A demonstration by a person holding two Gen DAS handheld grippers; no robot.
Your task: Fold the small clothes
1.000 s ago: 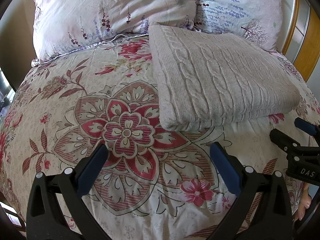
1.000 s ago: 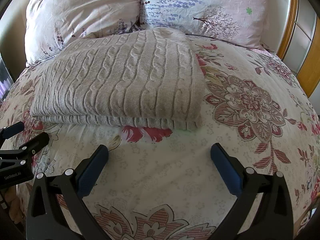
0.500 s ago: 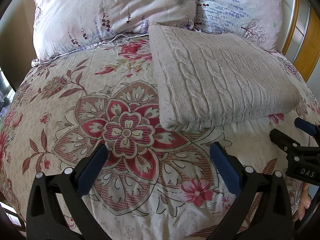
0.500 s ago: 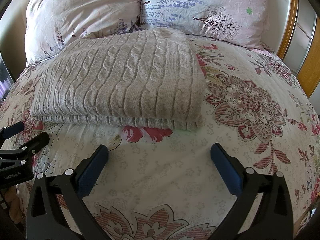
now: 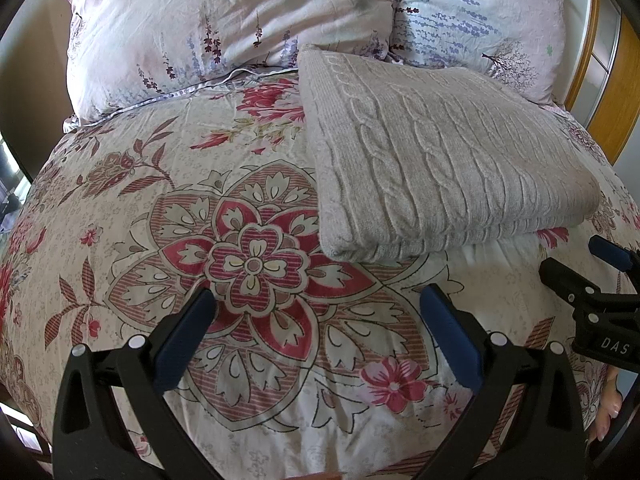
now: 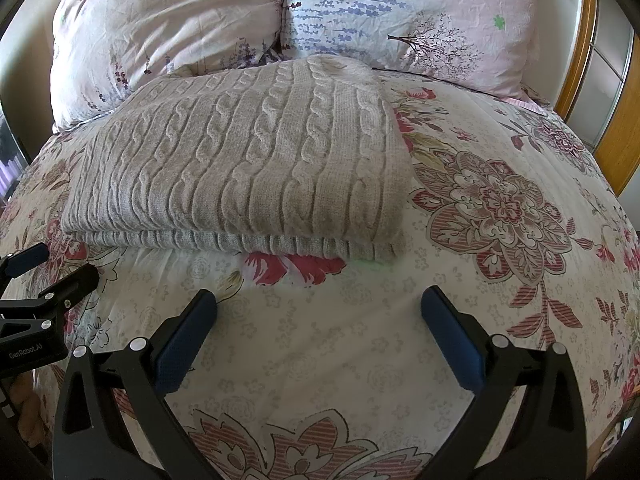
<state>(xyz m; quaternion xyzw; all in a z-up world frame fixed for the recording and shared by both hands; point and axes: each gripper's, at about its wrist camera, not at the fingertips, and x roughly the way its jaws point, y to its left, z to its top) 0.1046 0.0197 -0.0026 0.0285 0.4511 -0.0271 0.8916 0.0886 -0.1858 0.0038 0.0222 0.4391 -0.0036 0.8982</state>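
Left gripper (image 5: 316, 312) wide open, nothing between the blue pads (image 5: 182, 338), held low over the floral bedspread (image 5: 168, 216). Right gripper (image 6: 318, 312) also spread wide and empty, over a pale part of the same bedspread, just in front of the knit's near edge. Seen too from the side in the other camera: right gripper at the right border of the left wrist view, left gripper at the left border of the right wrist view.

Covers the whole bed, this bedspread, with big red and cream flowers. At the head of the bed, two pillows: left pillow (image 5: 224, 28) pink-white with small purple sprigs, right pillow (image 6: 408, 20) with lavender lines and a little tree. Beside the bed on the right, wooden frame (image 6: 618, 136), orange-brown.

Lying flat in the middle of the bed, grey cable-knit sweater (image 6: 240, 168), folded to a neat rectangle, layers stacked at the near edge, far edge touching the pillows. Apart from both grippers, not touched.

Lower right corner of the left wrist view: fingertips of a hand (image 5: 608, 412).
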